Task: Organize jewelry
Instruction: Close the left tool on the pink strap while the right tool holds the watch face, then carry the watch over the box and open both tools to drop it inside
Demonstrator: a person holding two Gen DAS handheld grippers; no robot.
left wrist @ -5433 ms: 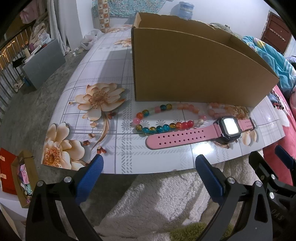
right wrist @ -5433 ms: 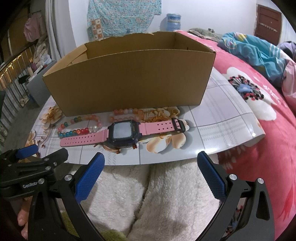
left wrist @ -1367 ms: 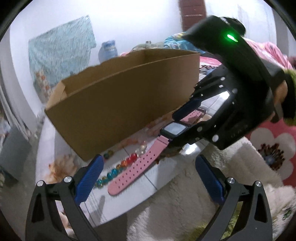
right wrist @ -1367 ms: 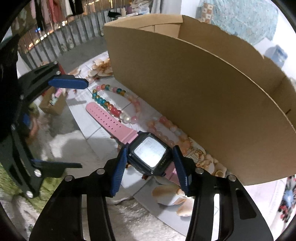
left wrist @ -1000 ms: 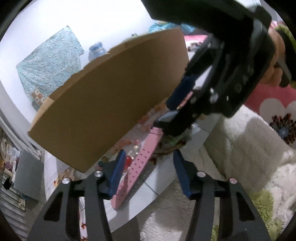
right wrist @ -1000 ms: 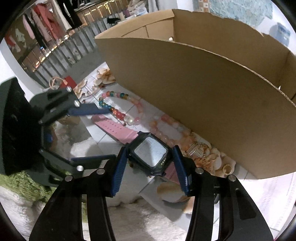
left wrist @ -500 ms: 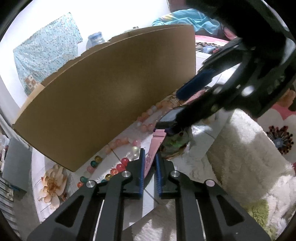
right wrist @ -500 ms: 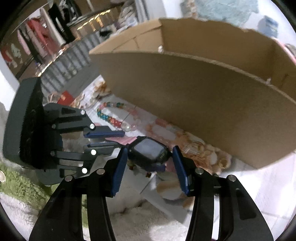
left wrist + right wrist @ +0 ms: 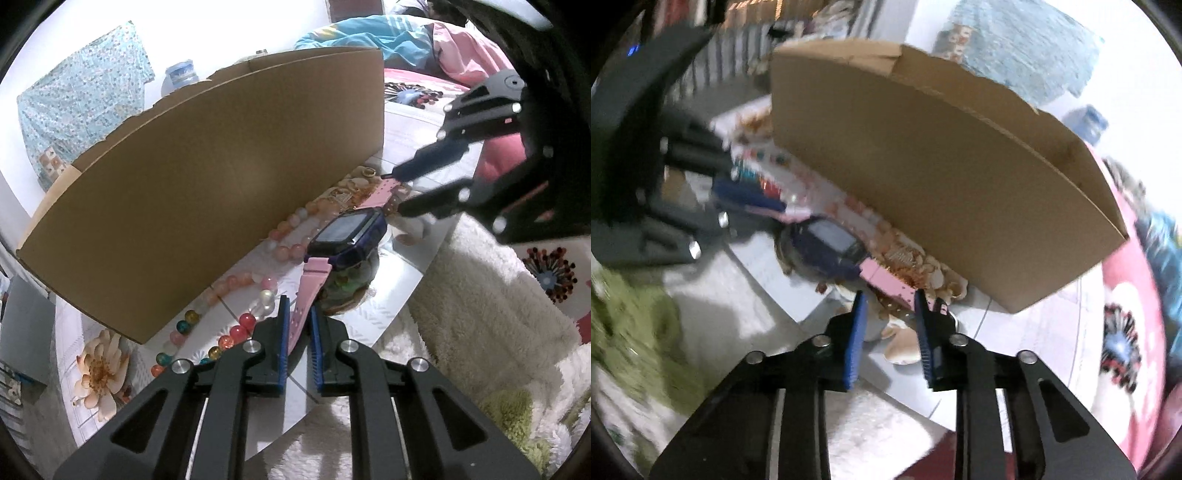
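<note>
A pink-strapped watch (image 9: 351,232) with a dark square face is held just above the table, in front of a cardboard box (image 9: 207,192). My left gripper (image 9: 297,314) is shut on the long holed strap. My right gripper (image 9: 888,306) straddles the buckle-end strap (image 9: 886,282), its pads at the strap's edges. It also shows in the left wrist view (image 9: 395,192). The watch face (image 9: 827,240) shows blurred in the right wrist view. A bracelet of coloured beads (image 9: 236,332) and pale pink beads (image 9: 291,225) lie along the box's foot.
The table (image 9: 384,314) has a flowered white cover and ends close to me, above a white fluffy rug (image 9: 480,302). Gold trinkets (image 9: 365,173) lie by the box corner. A bed with pink and blue bedding (image 9: 424,40) is behind.
My left gripper closed on the long strap. My right gripper let go of the watch face and shifted to the buckle-end strap, narrowing. The watch tilted up off the table.
</note>
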